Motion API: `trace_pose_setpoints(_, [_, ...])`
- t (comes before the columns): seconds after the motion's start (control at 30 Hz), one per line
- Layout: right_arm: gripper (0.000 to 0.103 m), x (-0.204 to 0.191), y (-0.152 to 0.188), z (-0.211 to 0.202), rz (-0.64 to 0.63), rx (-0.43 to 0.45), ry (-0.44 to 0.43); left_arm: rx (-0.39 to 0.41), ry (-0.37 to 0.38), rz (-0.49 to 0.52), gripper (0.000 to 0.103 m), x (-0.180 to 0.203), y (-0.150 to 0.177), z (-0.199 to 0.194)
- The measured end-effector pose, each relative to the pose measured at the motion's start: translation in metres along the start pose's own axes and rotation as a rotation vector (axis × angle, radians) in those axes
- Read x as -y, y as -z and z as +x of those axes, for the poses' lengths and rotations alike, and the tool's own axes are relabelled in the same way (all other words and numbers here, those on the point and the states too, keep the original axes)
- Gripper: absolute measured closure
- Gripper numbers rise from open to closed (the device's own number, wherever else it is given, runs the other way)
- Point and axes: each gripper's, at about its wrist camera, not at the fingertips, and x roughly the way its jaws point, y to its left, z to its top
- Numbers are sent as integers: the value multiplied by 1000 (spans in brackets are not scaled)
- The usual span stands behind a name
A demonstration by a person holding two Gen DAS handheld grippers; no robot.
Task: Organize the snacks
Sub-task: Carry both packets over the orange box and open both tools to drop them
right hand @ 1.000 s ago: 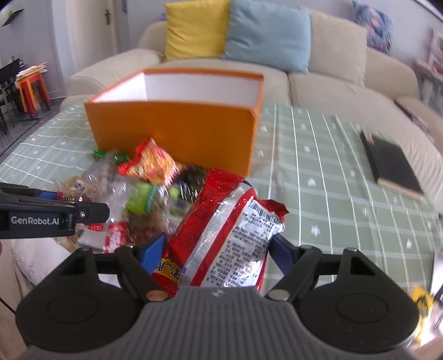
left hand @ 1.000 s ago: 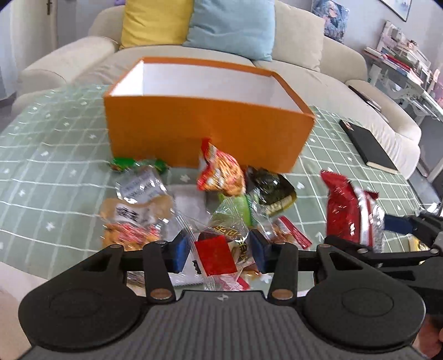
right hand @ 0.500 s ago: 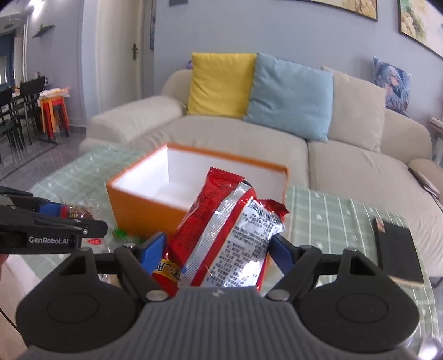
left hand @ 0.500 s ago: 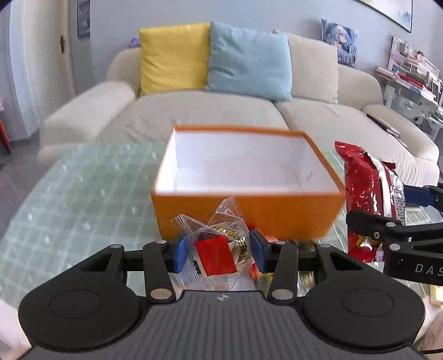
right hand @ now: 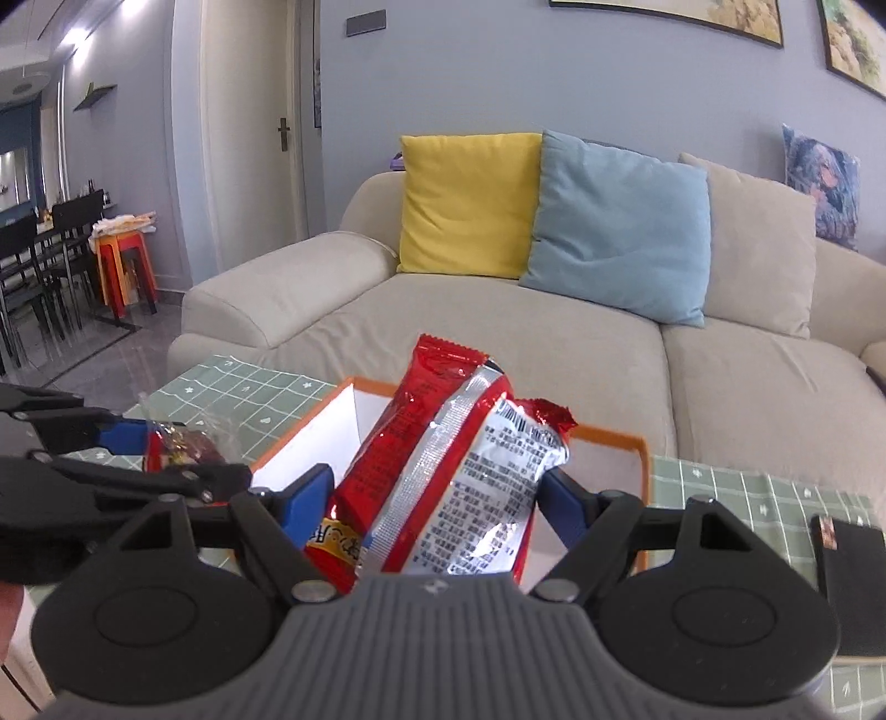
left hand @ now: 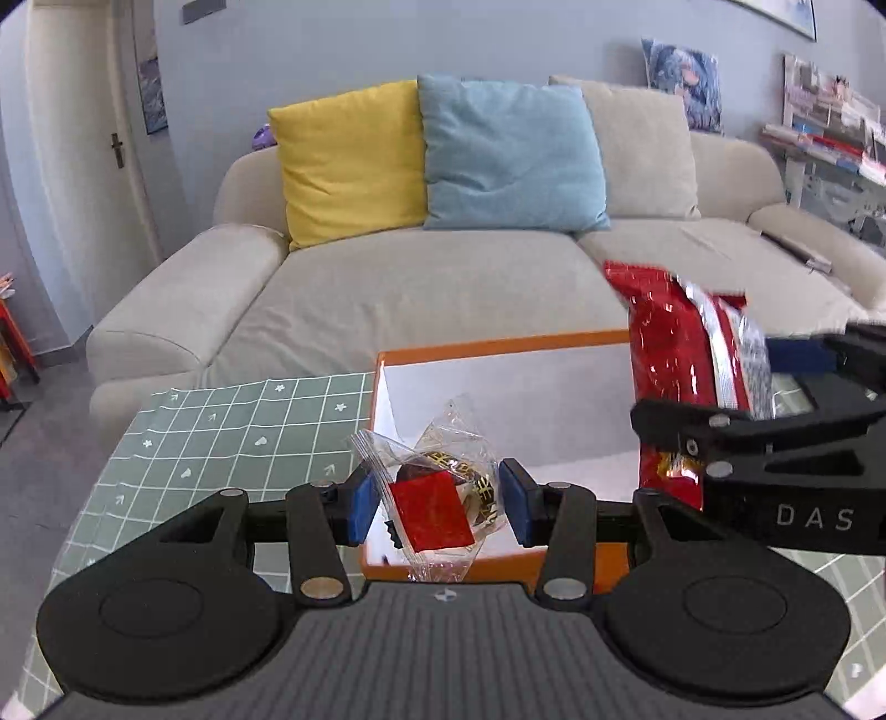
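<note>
Beige sofa (left hand: 443, 288) behind orange box (left hand: 498, 346); black notebook (right hand: 853, 581) nearby.

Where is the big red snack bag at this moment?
The red snack bag is clamped in the right gripper, held above the open orange box; in the left wrist view it appears at the right, beside the clear packet.

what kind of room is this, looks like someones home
Most likely a home living room: a beige sofa with a yellow cushion and a blue cushion, framed pictures on the wall, and dining chairs through the opening at left.
</note>
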Motion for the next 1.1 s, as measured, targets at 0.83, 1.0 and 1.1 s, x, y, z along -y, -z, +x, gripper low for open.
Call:
trace_pose_setpoints(0.83, [26,6,21,148,40,-469,13,-253,-98,224,50,4,2,106])
trace_pose_setpoints(1.0, [25,7,29,154,43,-494,7,-253,-130,259,49,11,4,109])
trace_pose_setpoints(1.1, [25,9,30,156,57,-503,-2,-254,-135,275,46,12,6,111])
